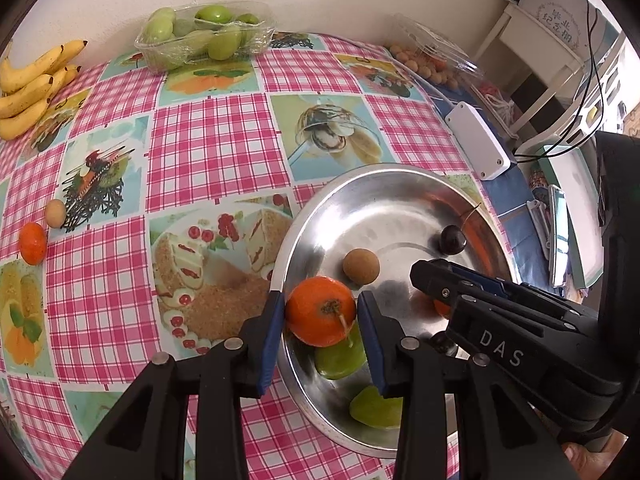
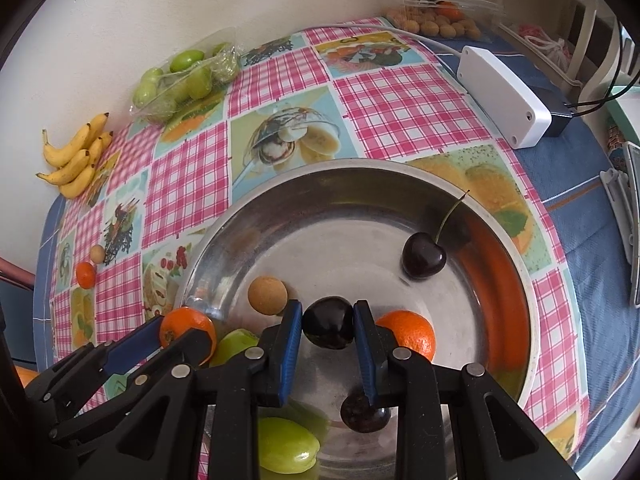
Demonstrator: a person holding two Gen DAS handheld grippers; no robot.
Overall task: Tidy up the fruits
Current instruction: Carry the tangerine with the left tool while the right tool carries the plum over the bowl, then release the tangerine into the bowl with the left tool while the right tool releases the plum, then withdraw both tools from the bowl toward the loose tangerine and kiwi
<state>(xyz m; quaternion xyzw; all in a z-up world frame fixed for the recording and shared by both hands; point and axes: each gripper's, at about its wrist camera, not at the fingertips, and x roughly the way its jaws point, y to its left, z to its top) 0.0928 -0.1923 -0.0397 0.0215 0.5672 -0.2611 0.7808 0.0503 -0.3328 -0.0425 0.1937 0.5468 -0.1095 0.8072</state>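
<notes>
Left gripper (image 1: pixel 321 312) fingers clamp a tangerine (image 1: pixel 320 311) over the steel bowl's (image 1: pixel 384 184) near-left rim — right gripper (image 2: pixel 328 326) pinches a dark cherry (image 2: pixel 328 328) above bowl centre; both release straight down.

"DAS" in white letters on right claw (image 1: pixel 424 276) body; Chinese characters on sign (image 1: pixel 558 20) unreadable

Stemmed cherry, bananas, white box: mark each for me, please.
Stemmed cherry (image 2: pixel 423 258), right wrist view, centre of its dark body.
Bananas (image 1: pixel 28 88), left wrist view, middle of the bunch.
White box (image 2: pixel 502 96), right wrist view, centre of its top face.
</notes>
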